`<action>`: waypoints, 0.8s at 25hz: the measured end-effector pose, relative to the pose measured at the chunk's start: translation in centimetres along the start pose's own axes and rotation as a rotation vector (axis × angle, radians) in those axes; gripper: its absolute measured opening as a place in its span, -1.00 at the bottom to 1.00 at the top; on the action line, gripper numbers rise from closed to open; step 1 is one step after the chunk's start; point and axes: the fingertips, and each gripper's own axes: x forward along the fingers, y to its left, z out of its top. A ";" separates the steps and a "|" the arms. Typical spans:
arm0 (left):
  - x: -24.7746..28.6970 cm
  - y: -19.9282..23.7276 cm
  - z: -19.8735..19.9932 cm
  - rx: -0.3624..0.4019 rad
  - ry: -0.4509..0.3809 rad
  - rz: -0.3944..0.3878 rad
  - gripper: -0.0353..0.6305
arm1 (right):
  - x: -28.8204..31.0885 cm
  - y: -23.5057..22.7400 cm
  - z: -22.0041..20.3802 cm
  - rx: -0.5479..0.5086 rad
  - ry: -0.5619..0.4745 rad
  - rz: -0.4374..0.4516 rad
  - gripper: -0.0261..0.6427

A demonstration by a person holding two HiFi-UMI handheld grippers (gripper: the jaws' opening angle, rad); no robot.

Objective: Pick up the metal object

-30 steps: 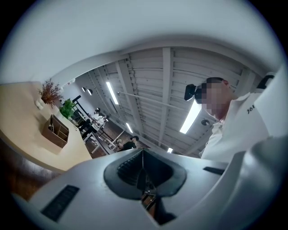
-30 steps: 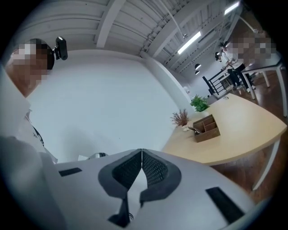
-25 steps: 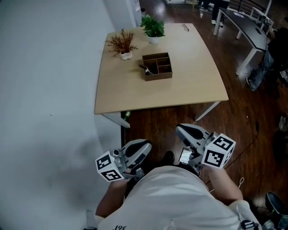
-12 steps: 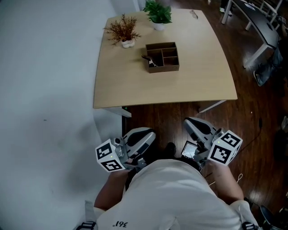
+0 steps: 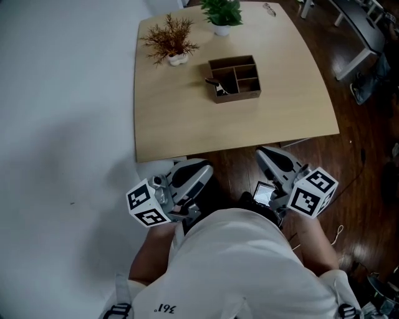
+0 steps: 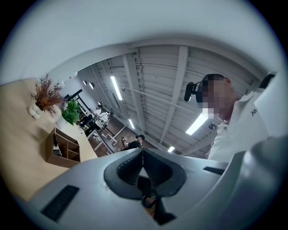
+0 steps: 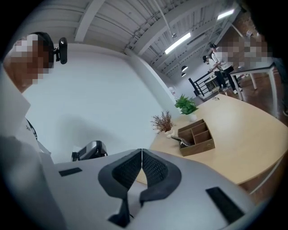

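A brown wooden organizer box (image 5: 235,78) stands on the light wooden table (image 5: 181,121). In its left compartment lies the metal object (image 5: 217,87), dark-handled, partly hidden by the box wall. The object also shows in the left gripper view (image 6: 55,146) and in the right gripper view (image 7: 180,141). Both grippers are held close to the person's body, short of the table's near edge. My left gripper (image 5: 204,168) is shut and empty, jaws touching (image 6: 142,151). My right gripper (image 5: 264,154) is likewise shut on nothing (image 7: 141,151).
A dried reddish plant (image 5: 172,41) and a green potted plant (image 5: 221,11) stand at the table's far side. A small item (image 5: 269,9) lies at the far right corner. White wall runs along the left; dark wood floor and a desk (image 5: 361,34) lie to the right.
The head view has moved forward, so the table and box sit lower and nearer in the frame. Both grippers stay shut near the body.
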 end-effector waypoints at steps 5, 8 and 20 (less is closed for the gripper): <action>-2.0 3.0 2.2 -0.015 0.007 -0.005 -0.89 | 3.8 0.2 -0.1 -0.003 0.014 -0.048 -0.92; -2.8 4.4 2.8 -0.031 0.010 -0.008 -0.89 | 5.1 0.3 -0.1 -0.009 0.010 -0.072 -0.92; -3.5 8.6 3.2 -0.005 0.017 0.089 -0.89 | 10.1 -3.1 0.4 -0.072 0.091 -0.110 -0.92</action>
